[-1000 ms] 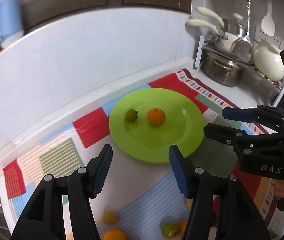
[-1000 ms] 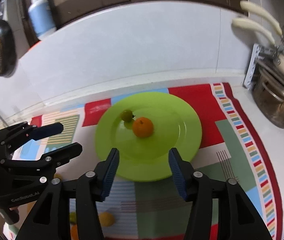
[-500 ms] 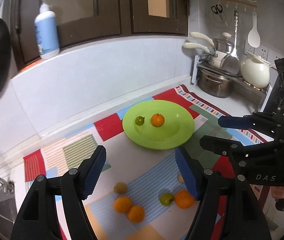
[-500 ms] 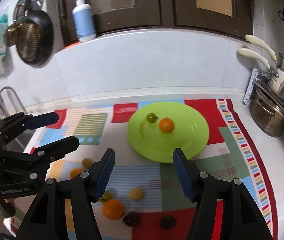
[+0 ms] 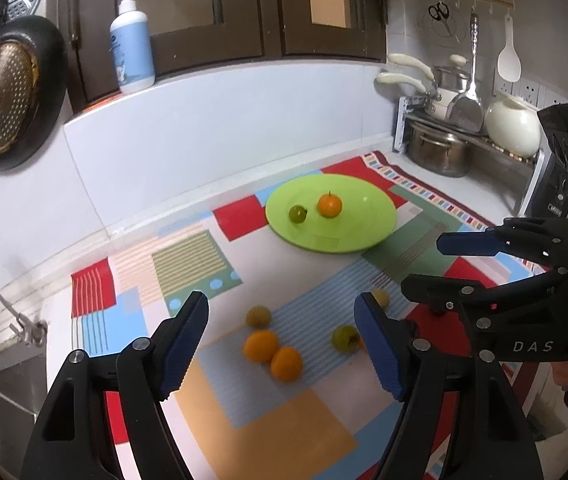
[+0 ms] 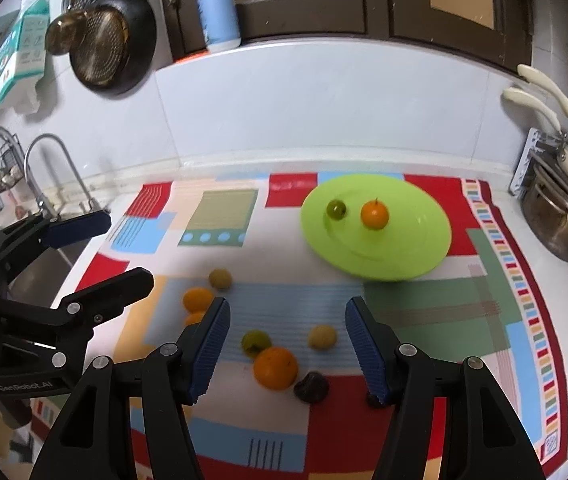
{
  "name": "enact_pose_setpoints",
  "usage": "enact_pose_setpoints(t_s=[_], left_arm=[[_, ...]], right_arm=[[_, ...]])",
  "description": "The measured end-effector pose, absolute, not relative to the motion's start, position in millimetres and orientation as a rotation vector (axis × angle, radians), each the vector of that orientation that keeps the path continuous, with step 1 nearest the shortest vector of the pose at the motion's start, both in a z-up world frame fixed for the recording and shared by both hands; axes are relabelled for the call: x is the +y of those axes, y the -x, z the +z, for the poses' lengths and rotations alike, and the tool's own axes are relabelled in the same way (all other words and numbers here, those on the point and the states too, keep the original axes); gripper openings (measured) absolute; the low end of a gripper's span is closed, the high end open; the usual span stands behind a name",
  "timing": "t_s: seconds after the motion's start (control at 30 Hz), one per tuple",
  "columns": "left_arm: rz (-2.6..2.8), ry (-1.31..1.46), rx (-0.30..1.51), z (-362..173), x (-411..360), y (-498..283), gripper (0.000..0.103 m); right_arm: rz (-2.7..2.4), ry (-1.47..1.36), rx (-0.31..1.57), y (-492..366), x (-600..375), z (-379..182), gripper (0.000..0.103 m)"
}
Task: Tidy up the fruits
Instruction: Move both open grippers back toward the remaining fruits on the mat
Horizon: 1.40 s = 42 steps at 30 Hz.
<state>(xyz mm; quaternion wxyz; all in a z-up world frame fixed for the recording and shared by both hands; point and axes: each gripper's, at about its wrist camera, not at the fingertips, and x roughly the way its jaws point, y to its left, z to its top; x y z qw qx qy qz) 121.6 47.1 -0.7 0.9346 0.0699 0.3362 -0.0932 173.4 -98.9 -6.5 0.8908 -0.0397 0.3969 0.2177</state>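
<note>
Both held above the patterned mat's (image 6: pixel 404 308) near edge, the left gripper (image 5: pixel 282 346) is opening, empty, and the right gripper (image 6: pixel 286 344) stands apart, empty, over loose fruits (image 6: pixel 275 367); beyond, the green plate (image 6: pixel 404 256) by the far edge carries an orange (image 6: pixel 374 214) and a green fruit (image 6: pixel 336 209).

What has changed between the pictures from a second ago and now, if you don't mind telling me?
Both grippers have drawn back from the green plate, so the loose fruit on the mat now shows. The left gripper is opening with nothing between its fingers; the right gripper holds nothing either. The orange and green fruit stayed on the plate.
</note>
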Motion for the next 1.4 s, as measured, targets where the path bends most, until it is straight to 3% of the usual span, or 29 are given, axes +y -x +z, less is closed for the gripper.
enact_pose_setpoints(t_s=[1.1, 1.4], left_arm=[[-0.193, -0.088, 0.970, -93, 66, -157, 0.075], [-0.216, -0.053, 0.999, -102, 63, -171, 0.060]], right_arm=[[0.508, 0.217, 1.138, -192, -73, -85, 0.061], [0.525, 0.228, 1.153, -199, -70, -90, 0.060]])
